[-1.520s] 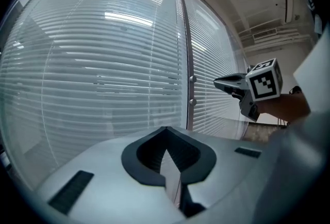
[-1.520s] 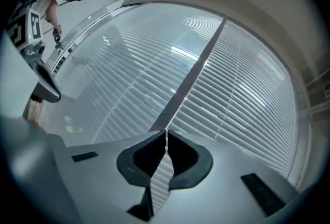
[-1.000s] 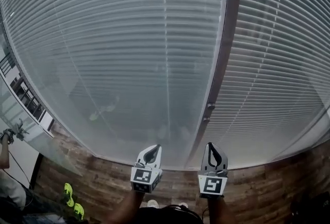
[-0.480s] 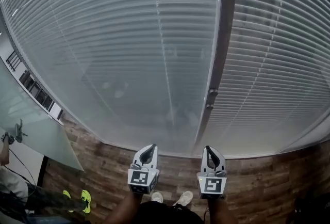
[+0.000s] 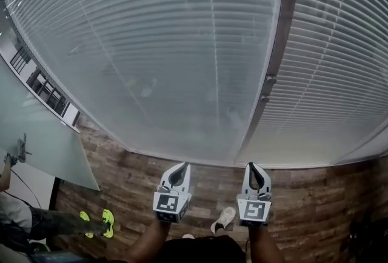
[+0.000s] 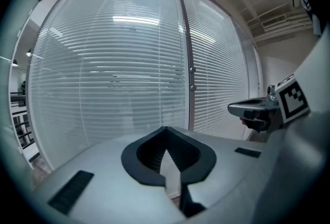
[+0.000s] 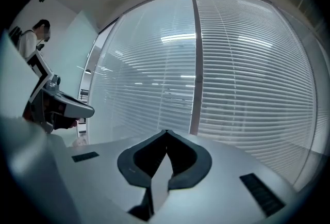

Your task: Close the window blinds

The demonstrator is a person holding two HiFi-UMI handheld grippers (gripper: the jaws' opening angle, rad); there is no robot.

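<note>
Neon-yellow shoes (image 5: 108, 221) stand on wood-plank floor (image 5: 315, 195) near a frosted glass panel (image 5: 36, 140).

Head view looks forward-down; gripper views face level; all share blinds (image 5: 182, 62).

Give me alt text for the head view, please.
The left hand-held gripper and right hand-held gripper, both shut and empty, point toward lowered window blinds divided by a dark vertical frame. Wood-plank floor lies below.
</note>
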